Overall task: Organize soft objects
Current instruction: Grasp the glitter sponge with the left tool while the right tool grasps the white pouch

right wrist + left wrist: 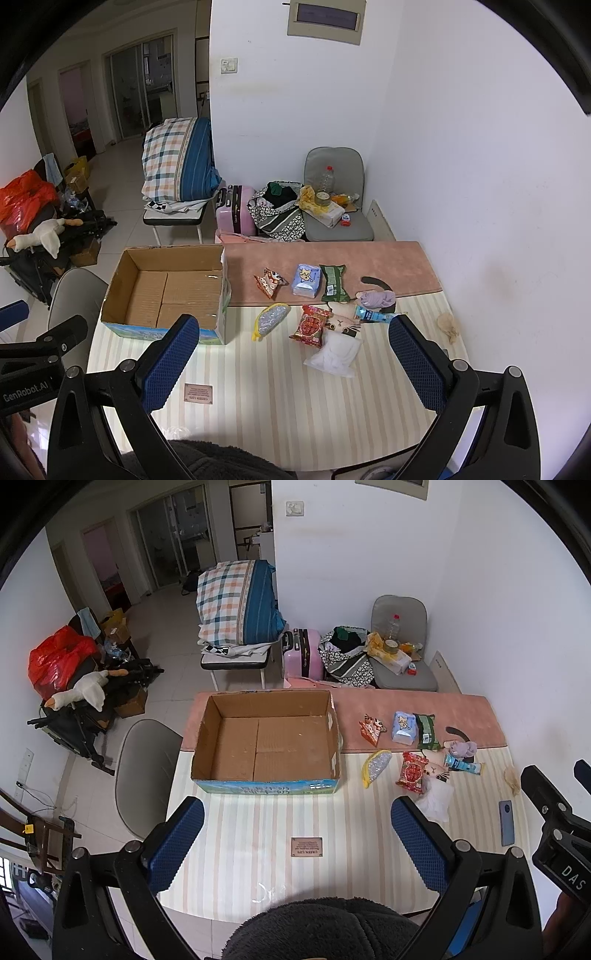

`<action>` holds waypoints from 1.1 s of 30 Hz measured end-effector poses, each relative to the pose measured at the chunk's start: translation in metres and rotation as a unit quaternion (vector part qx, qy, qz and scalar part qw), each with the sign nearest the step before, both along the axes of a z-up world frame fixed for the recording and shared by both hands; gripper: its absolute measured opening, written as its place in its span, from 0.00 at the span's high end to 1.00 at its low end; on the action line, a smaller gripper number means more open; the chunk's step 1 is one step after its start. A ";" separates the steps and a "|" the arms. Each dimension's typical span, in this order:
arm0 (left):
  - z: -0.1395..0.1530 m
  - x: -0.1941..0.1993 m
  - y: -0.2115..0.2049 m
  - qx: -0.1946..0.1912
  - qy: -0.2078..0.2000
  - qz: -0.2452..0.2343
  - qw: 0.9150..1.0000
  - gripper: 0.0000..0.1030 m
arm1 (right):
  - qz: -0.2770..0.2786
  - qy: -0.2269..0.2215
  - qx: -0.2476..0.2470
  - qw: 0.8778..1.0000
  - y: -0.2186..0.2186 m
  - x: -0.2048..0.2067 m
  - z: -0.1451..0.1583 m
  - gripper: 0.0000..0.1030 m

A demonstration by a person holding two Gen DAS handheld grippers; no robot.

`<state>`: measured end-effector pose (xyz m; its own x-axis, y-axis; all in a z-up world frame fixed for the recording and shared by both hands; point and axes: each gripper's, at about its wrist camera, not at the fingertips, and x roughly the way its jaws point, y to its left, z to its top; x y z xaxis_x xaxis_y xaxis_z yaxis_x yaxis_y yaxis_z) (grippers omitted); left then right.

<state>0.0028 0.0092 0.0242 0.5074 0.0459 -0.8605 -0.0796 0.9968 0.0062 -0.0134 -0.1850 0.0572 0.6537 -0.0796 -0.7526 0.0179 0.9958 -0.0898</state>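
So: start of sort, nothing boxed yet, both grippers hovering w/ fingers spread wide & empty.

The open brown cardboard box [266, 744] sits empty on the striped table [258, 834], left of the soft stuff. To its right lie a silver pouch w/ yellow trim [271, 319], red snack pack [311, 325], white tissue pack [334, 356], cat-face plush [341, 321], purple plush [376, 298], blue tissue pack [306, 280], green packet [333, 282] & orange cartoon packet [270, 281], partly touching or overlapping; the plush outlines are hard to part, I think. Left gripper [297, 843] faces the box; right gripper [291, 363] looks at the pile. Next move, by my read: right gripper drops onto the near white pack or silver pouch, pinches lightly since it squashes, then carries it left over the box rim.
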 end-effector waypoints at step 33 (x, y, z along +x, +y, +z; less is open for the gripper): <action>-0.343 0.260 -0.191 0.122 0.280 -0.209 0.929 0.01 | -0.172 0.379 0.146 0.898 -0.200 0.199 -0.409 0.00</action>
<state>0.2630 -0.1818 -0.3191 0.0001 0.1737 -0.9848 0.3986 0.9032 0.1593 0.1854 -0.3852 -0.3516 -0.0803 0.0937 -0.9924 0.3721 0.9264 0.0574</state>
